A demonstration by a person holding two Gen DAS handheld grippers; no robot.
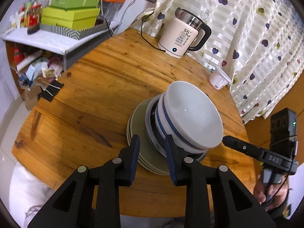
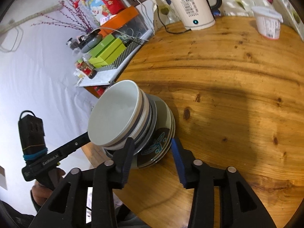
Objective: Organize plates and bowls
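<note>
I had the stacked bowls (image 1: 190, 117) nested on the pile of plates (image 1: 144, 152) on the round wooden table (image 1: 85, 95), just ahead of both sets of fingertips. The left gripper (image 1: 152, 159) stood partly spread with nothing between its pads, and the right gripper (image 2: 152, 157) likewise, spread around the plate rims without pressing. I judged the release best finished by backing both away evenly, not nudging the leaning top bowl.

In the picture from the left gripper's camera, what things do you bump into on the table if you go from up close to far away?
Left gripper → stack of plates with the bowls on it → white cup → kettle at the far edge of the table.
</note>
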